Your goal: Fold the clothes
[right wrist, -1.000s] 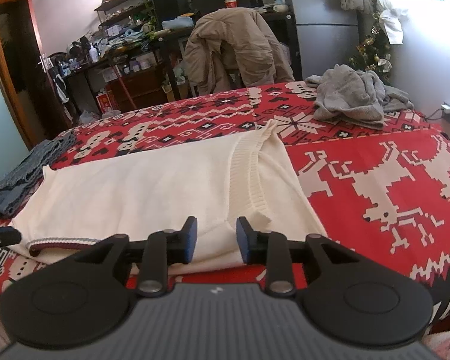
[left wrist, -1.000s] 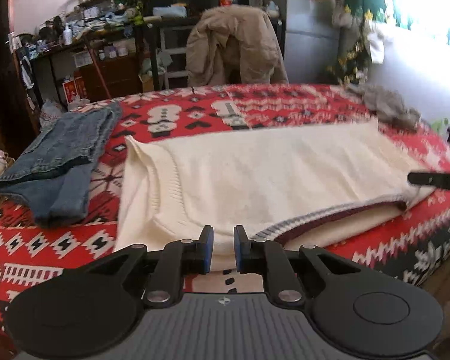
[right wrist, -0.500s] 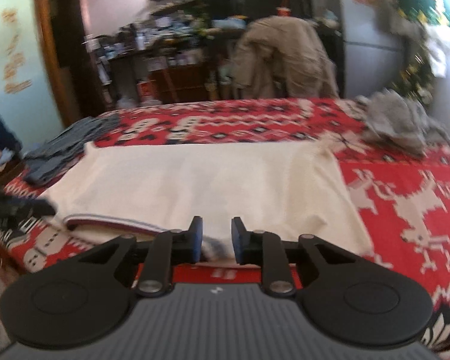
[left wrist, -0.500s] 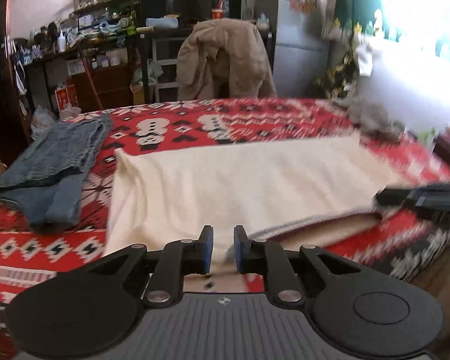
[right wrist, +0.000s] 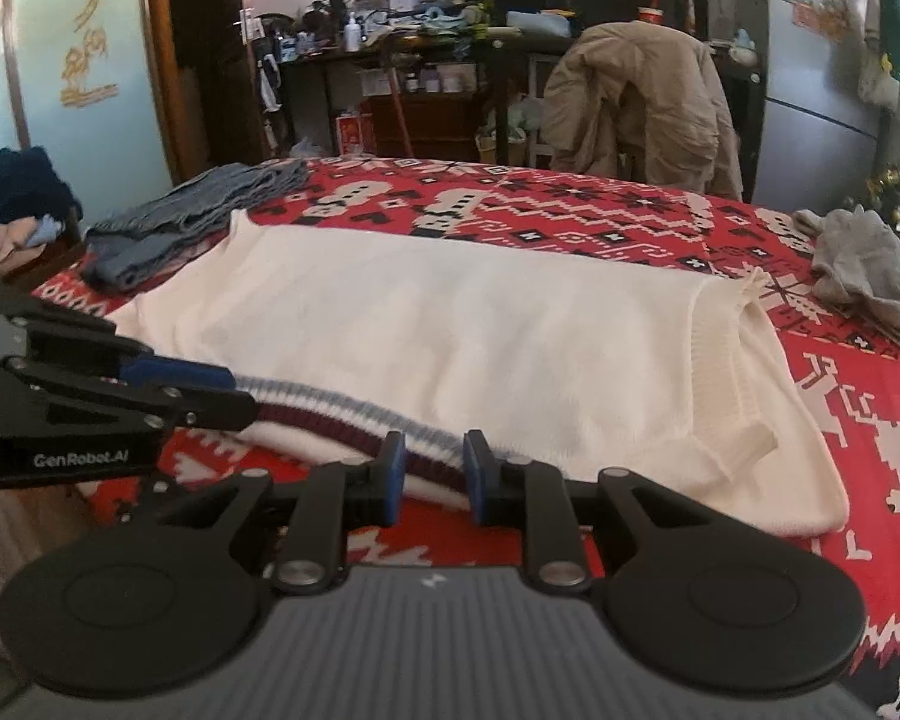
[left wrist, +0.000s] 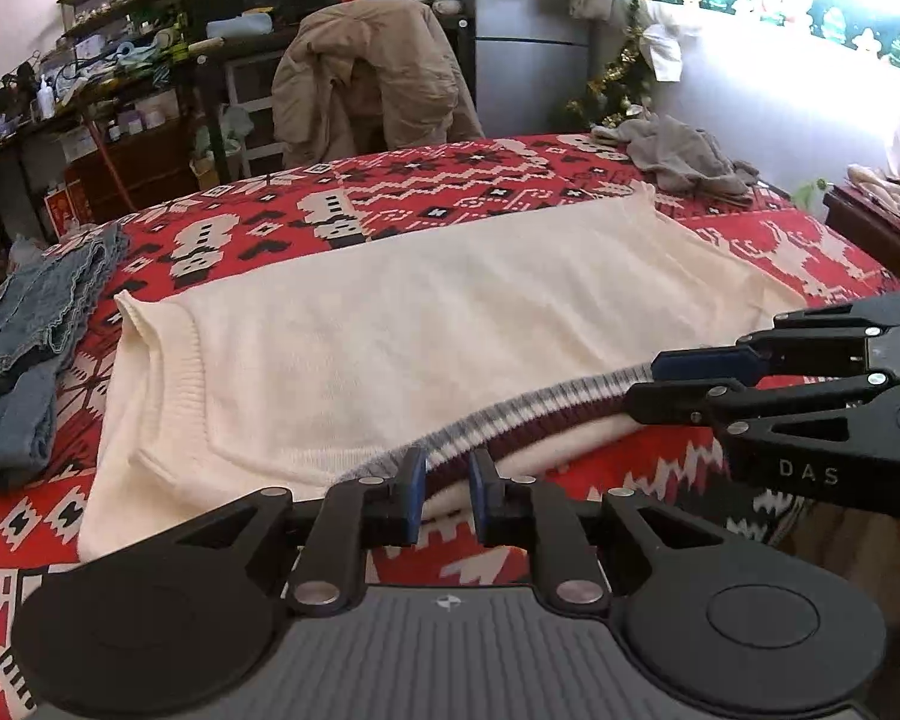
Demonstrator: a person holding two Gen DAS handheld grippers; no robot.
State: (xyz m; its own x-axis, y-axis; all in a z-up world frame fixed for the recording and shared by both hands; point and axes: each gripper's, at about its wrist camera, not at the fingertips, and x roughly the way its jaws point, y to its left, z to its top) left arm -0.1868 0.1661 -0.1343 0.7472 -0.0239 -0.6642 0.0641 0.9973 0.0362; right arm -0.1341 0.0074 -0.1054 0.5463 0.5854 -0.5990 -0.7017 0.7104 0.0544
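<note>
Where it lies: cream knitted sweater (left wrist: 390, 348) spread across the red patterned bed cover (left wrist: 510, 192), striped hem at the near edge.
Left claw (left wrist: 444, 495): narrowly parted at that hem.
Right claw (right wrist: 429, 477): likewise narrow.

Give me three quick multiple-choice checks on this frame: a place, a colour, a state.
1. Where do the folded jeans lie?
A. left of the sweater
B. on the sweater
C. on the chair

2. What colour is the sweater body?
A. grey
B. cream
C. blue

3. Where are both tools' tips?
A. above the jeans
B. at the striped hem
C. on the grey garment

Answers: A, the jeans sit off its left edge; B, cream knit; B, left tool and right tool both meet the hem.
</note>
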